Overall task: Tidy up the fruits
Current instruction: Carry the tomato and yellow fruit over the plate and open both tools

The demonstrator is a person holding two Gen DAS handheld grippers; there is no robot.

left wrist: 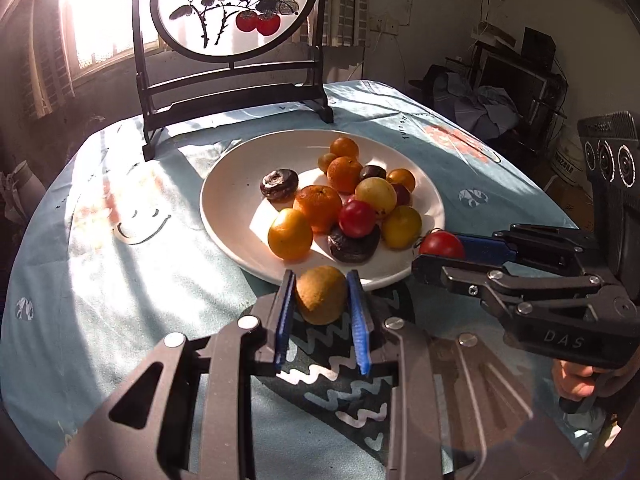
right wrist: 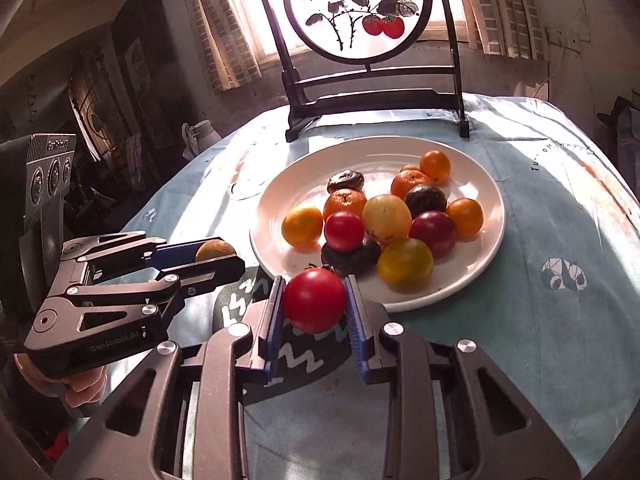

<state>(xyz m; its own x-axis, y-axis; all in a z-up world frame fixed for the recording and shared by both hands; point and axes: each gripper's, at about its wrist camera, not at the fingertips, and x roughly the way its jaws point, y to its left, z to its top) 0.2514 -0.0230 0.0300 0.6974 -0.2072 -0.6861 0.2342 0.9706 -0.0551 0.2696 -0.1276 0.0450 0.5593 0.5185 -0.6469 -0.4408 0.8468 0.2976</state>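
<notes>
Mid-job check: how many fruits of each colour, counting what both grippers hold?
Orange or yellow fruits: 8
Red fruits: 3, including the red tomato in right gripper
Dark fruits: 3
Tan fruit: 1, in left gripper
Total: 15

Both grippers (left wrist: pixel 321 284) (right wrist: pixel 315 286) are dark grey metal with silver screws, blue ribbed jaws, white lettering.

Plate (left wrist: pixel 224 216) glossy white ceramic; tablecloth (left wrist: pixel 100 280) matt cloth; tomato (right wrist: pixel 315 300) smooth, shiny; kiwi (left wrist: pixel 321 295) rough, dull; gripper pads (left wrist: pixel 357 312) ribbed blue plastic.
</notes>
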